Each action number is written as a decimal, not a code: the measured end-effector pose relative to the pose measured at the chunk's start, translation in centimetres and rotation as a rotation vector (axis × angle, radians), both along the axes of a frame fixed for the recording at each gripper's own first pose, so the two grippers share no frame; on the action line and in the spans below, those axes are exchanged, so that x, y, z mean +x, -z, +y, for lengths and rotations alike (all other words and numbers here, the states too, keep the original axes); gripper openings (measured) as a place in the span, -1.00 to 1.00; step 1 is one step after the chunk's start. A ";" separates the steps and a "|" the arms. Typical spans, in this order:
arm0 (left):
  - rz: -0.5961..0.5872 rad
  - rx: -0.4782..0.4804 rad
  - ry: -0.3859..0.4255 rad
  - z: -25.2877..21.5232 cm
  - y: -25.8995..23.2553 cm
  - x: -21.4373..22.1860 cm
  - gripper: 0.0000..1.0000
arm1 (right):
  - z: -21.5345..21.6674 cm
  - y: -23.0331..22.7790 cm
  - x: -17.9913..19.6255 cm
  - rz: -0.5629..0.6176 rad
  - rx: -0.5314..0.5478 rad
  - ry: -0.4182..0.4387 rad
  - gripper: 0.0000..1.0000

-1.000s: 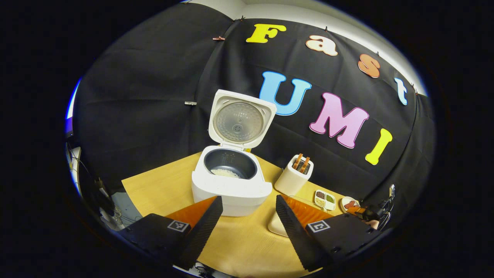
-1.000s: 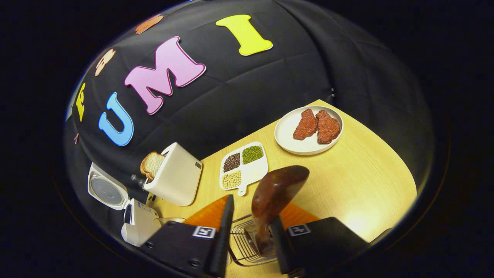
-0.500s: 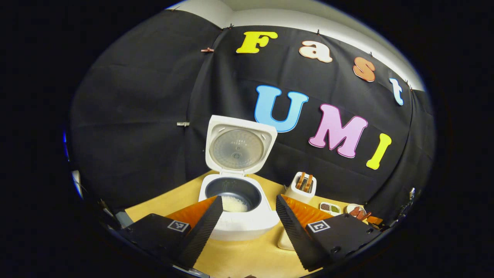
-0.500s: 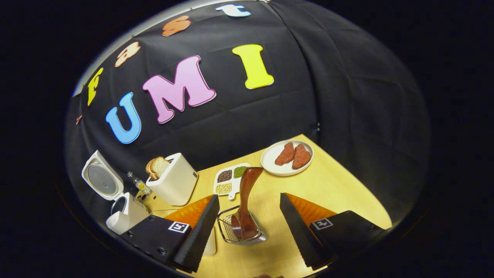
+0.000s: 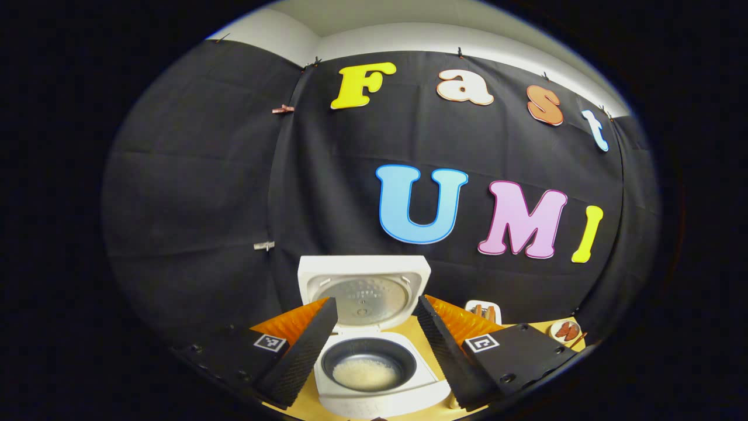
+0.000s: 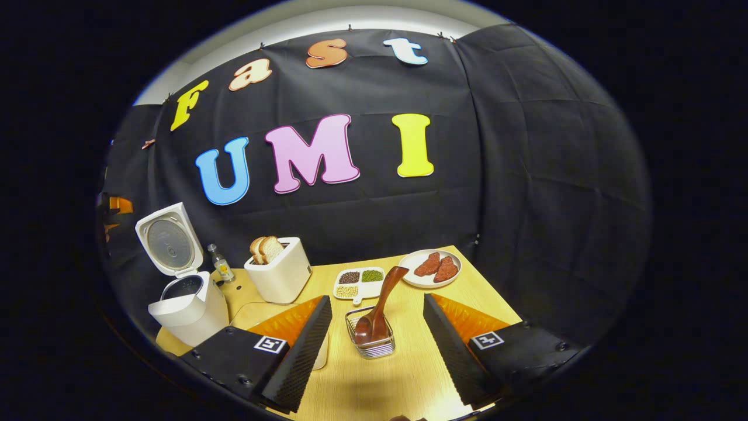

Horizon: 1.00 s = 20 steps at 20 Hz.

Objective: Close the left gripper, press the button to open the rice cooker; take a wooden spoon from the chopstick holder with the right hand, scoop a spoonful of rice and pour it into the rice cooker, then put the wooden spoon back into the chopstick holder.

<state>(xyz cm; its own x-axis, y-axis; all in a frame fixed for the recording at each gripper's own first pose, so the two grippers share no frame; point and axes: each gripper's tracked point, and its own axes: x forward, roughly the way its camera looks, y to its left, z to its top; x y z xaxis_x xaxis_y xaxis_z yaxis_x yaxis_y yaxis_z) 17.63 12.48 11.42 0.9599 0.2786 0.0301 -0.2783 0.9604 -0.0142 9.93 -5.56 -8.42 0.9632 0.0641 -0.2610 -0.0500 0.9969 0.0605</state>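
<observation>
Overhead, both tongs [image 5: 374, 345] [image 6: 377, 351] gape wide — pale wooden table [image 6: 409, 374], black-draped walls.

Rice cooker [image 5: 383, 397]: smooth white plastic shell with a faint sheen; its raised lid [image 5: 363, 289] carried a dull, dimpled metal inner plate, and the inner pot [image 5: 369, 356] was dark and matt, with grainy white rice [image 5: 365, 373] at its bottom. Wooden spoon [image 6: 380, 307]: dark, polished, glossy wood, standing in a chopstick holder [image 6: 369, 345] of bright metal wire. Table [image 6: 409, 374]: pale wood-grain surface of satin finish. At 11 o'clock from the holder, the toaster [image 6: 280, 275] looked matt cream plastic. Booth wall [image 6: 526, 175]: matt black cloth, creased.
</observation>
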 end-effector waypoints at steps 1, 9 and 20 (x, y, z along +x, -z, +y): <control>-0.016 -0.004 0.014 0.2 -0.8 1.2 0.90 | 0.4 -0.1 -0.7 0.003 -0.004 -0.007 0.97; -0.026 0.039 0.028 5.0 -4.3 10.5 0.89 | 1.2 -4.3 -4.5 -0.059 -0.061 0.034 0.97; 0.113 -0.065 -0.017 9.3 0.3 16.4 0.94 | 3.5 -3.2 -5.2 -0.014 -0.089 0.006 0.97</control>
<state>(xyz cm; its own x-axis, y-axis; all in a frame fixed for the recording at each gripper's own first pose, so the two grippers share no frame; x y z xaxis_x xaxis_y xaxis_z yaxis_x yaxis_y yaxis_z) 34.07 21.79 11.13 0.9512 0.2931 -0.0962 -0.2982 0.9535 -0.0436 4.69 -2.03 -5.27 0.9670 0.0357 -0.2523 -0.0444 0.9986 -0.0287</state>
